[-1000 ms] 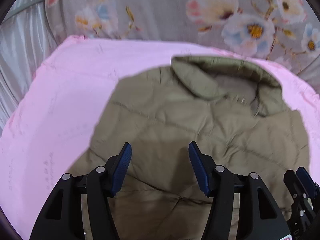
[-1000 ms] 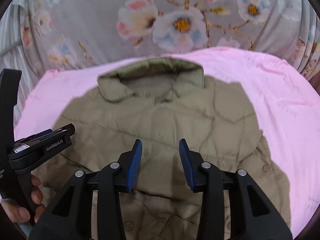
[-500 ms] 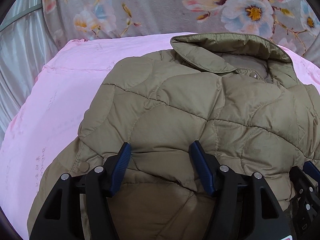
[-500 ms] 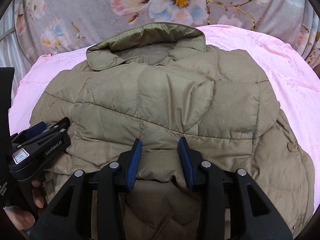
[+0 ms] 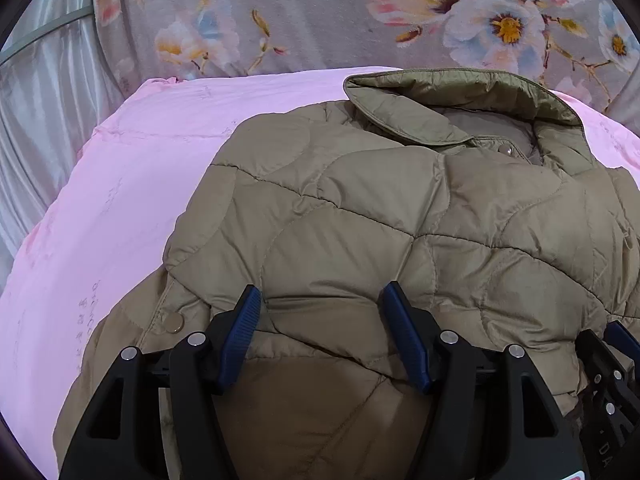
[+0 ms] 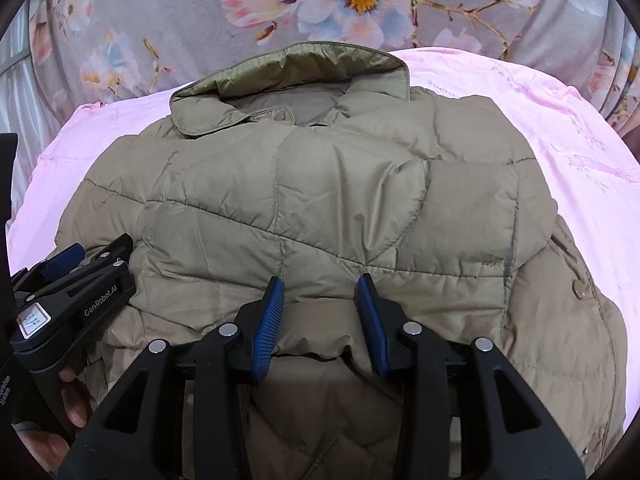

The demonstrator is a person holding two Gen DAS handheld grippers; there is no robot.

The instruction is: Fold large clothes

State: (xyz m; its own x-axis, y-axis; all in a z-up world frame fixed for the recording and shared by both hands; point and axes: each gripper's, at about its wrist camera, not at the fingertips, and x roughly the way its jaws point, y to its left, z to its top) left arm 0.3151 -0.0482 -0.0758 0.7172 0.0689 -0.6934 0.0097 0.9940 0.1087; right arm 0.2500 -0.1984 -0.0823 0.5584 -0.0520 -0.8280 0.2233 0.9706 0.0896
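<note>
Pink quilt [image 5: 120, 200] covers the bed; grey floral fabric [image 5: 312, 12] hangs behind its far edge; pale curtain [image 5: 36, 112] at far left; olive quilted jacket [image 5: 360, 208] lies on the quilt, collar [image 5: 460, 92] toward the far edge, lower part doubled up over the chest so a puffy fold edge runs across near the near side; in the right wrist view the jacket [image 6: 340, 200] fills the middle of the quilt [image 6: 560, 128], pink showing at both side edges; left gripper [image 5: 322, 336] over the fold edge on the jacket's left part, jaws fairly wide and just been opening, fold bulging between the pads, contact not clear; right gripper [image 6: 320, 316] at the fold edge further right, jaws narrow, closed on a bunched ridge of jacket fabric; hand [image 6: 68, 404] holding the left gripper [image 6: 72, 268] shows at the lower left of the right wrist view; snap button [image 5: 175, 323] on the jacket near the left pad; another snap [image 5: 508, 151] at the collar.
</note>
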